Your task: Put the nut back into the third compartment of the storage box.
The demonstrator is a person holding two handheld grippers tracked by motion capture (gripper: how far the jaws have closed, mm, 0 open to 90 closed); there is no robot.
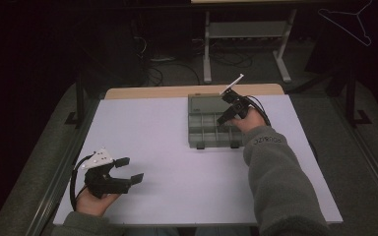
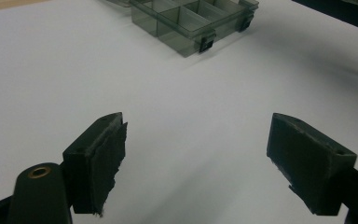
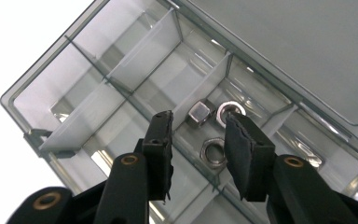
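Observation:
A clear grey compartment box point(image 1: 193, 133) lies open at the table's back middle, its lid folded back. My right gripper point(image 1: 225, 118) points down into its right side. In the right gripper view three metal nuts lie in one compartment: a thick one point(image 3: 199, 113), a ring-shaped one point(image 3: 230, 111) partly behind the right jaw, and a flat hex nut point(image 3: 213, 152). The right gripper point(image 3: 197, 121) stands open just above them, with nothing pressed between its pads. My left gripper point(image 1: 133, 169) rests low at the front left, wide open and empty point(image 2: 196, 121), facing the box point(image 2: 186, 44).
The white table top point(image 1: 167, 162) stretches wide between the two hands. A wooden strip point(image 1: 147, 92) runs along its back edge. Behind it stand a desk frame point(image 1: 206, 54) and cables on the floor; a wire hanger point(image 1: 354, 24) hangs at the upper right.

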